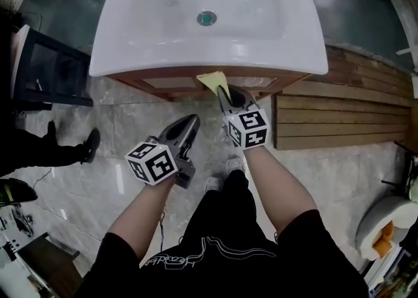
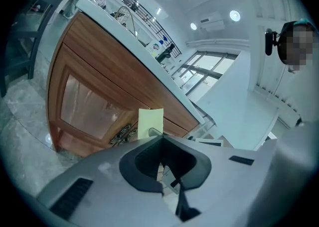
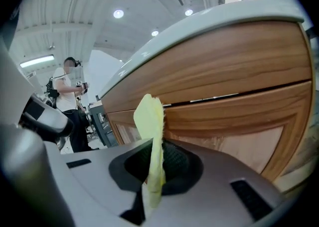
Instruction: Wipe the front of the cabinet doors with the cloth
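Right gripper [image 1: 224, 94]: clenched on the yellow cloth [image 1: 213, 81].
Cloth: held upright just before the wooden cabinet doors [image 3: 234, 121], below the sink [image 1: 274, 42].
Left gripper [image 1: 189, 122]: jaws pressed together, nothing grasped, positioned apart from the doors.

I see a pale yellow cloth [image 3: 151, 141], and cabinet doors [image 3: 234, 96] of warm brown with streaky wood grain. The basin [image 1: 163, 42] is plain glossy white, the floor [image 1: 98, 172] is grey and marbled, and the marker cubes [image 1: 151, 163] carry black-and-white square patterns on every visible face.
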A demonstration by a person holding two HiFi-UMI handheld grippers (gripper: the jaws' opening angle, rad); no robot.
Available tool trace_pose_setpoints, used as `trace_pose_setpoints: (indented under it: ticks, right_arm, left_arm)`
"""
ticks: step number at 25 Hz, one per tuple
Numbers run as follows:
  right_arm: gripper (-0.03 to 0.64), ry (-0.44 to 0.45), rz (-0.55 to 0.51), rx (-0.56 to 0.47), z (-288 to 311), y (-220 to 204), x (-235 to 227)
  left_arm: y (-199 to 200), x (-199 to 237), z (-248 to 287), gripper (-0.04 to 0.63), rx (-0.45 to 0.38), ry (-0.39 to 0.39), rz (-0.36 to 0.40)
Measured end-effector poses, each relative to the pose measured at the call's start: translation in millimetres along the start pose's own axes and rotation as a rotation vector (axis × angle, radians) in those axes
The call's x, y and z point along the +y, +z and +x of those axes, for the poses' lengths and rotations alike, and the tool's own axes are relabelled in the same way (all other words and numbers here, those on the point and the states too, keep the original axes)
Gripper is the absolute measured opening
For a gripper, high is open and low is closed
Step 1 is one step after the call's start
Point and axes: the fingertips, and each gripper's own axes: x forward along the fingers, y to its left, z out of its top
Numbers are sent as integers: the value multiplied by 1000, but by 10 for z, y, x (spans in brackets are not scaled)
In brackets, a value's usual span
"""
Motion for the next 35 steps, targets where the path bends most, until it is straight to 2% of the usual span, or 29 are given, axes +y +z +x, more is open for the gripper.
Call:
trace_pose_setpoints:
  ticks: [12, 24, 30, 35]
  right_arm:
    - [40, -73, 73, -27, -109, 11, -392]
    - [40, -181, 87, -49, -608, -16, -978]
    - [40, -236, 49, -30, -867, -42, -1341]
    - [40, -305, 97, -57, -1140, -101, -1654]
  left_arm:
    - [-158, 28, 151, 5, 23, 18, -5]
    - [-426, -78, 248, 5, 69, 14, 0]
    - [-630, -94, 353, 5, 99, 21, -54]
    - [-683, -119, 442, 5, 98, 18, -61]
